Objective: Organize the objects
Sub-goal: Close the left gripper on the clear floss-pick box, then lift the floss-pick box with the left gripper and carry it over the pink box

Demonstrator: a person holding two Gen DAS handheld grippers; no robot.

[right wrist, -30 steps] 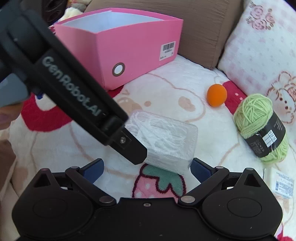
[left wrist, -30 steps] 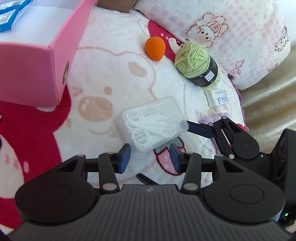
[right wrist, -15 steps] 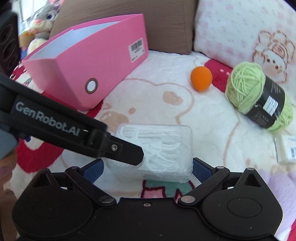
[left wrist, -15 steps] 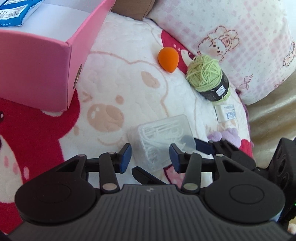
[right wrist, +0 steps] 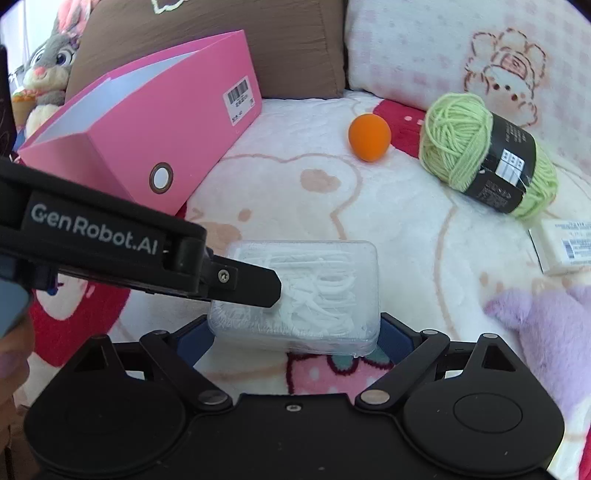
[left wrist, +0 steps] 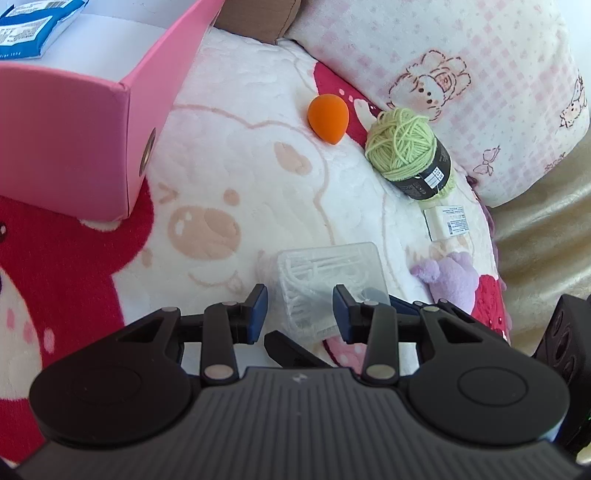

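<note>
Clear box of white floss picks (right wrist: 295,291): on the cartoon blanket (right wrist: 295,184), between the right gripper (right wrist: 295,332)'s wide jaws, which have just been closing; contact unclear. Left gripper (left wrist: 298,308): jaws narrow, just been closing, box end between them, grip uncertain. Left view only: blue packet (left wrist: 29,26) inside pink file box (left wrist: 74,155). Right view only: barcode label (right wrist: 239,100), grey plush rabbit (right wrist: 48,66). Both: orange sponge (right wrist: 369,137), green yarn (right wrist: 484,155)

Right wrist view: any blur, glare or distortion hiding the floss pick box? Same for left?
Right wrist: sharp, bright daylight, the clear floss pick box readable, the left gripper's finger across its corner, fisheye bends the edges. Left wrist: also sharp, no glare, the box partly behind the gripper's own fingers.
</note>
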